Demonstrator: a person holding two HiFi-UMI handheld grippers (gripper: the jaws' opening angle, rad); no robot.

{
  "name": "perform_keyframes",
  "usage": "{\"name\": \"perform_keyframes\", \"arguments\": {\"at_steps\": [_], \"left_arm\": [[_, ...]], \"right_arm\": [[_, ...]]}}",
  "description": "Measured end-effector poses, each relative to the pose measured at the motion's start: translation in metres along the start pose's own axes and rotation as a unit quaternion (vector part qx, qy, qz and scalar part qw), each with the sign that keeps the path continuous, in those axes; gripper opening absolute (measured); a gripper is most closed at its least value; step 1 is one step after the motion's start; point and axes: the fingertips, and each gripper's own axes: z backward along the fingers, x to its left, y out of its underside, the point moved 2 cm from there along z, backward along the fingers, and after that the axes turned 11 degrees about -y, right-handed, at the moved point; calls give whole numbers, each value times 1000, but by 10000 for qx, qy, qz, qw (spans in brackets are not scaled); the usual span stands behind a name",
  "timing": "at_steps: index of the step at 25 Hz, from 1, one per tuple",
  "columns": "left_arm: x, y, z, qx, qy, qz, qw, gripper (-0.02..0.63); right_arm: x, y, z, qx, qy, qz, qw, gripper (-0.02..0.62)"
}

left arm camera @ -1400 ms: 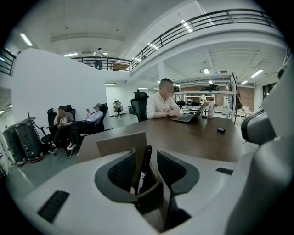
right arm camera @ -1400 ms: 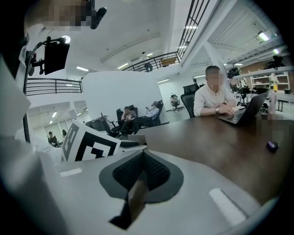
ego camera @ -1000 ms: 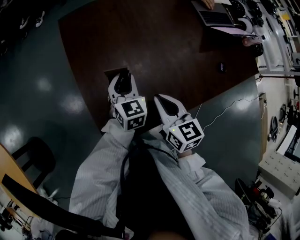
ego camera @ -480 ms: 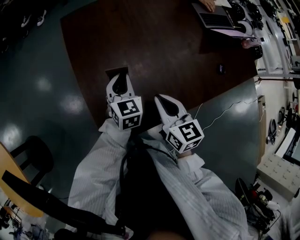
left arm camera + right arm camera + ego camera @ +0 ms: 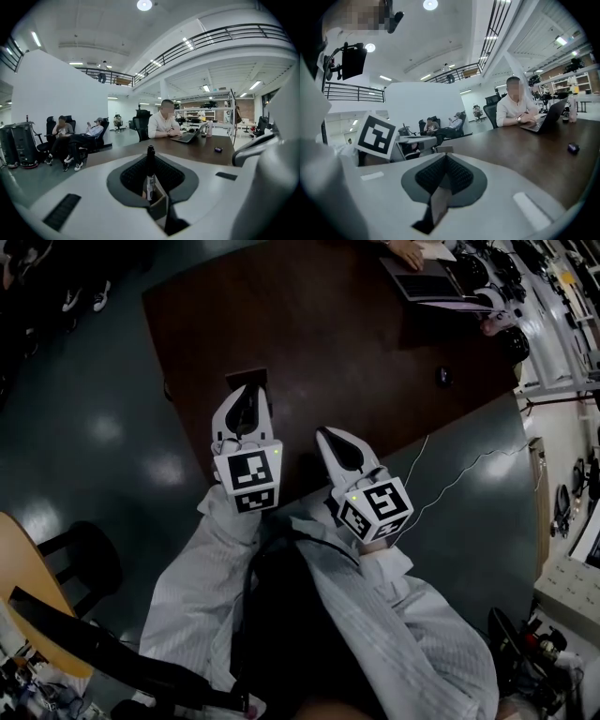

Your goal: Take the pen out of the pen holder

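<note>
So the left tool [image 5: 245, 399] has its jaws clamped on the black pen [image 5: 150, 174], which stands upright between the pads. That makes sense, since a pen comes out of a holder cleanly only if it's pulled straight along its own length. The pen holder [image 5: 234, 377] is the small dark box near the worktop [image 5: 356, 324] edge, just past the tool's tips. The right tool [image 5: 333, 439] hangs beside it with its jaws together on nothing, probably just parked out of the way. Only the left gripper view really shows the pen. From the head view it's lost behind the tool, so it's hard to say whether its lower end has cleared the holder. The right gripper view does catch the holder sitting on the worktop.
</note>
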Motion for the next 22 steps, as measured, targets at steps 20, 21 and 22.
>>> {"name": "perform_keyframes", "arguments": {"at_steps": [20,21,22], "left_arm": [[42,-53,118,-689,86,183,9974,47],[42,-53,120,-699,99,195,9973,47],[43,-54,122,-711,107,209,9972,48]], "right_arm": [[58,-34,-19,-216,-606,453,9969,3],[60,-36,-20,-208,-618,480,9967,2],[63,-38,-21,-188,-628,515,9965,2]]}}
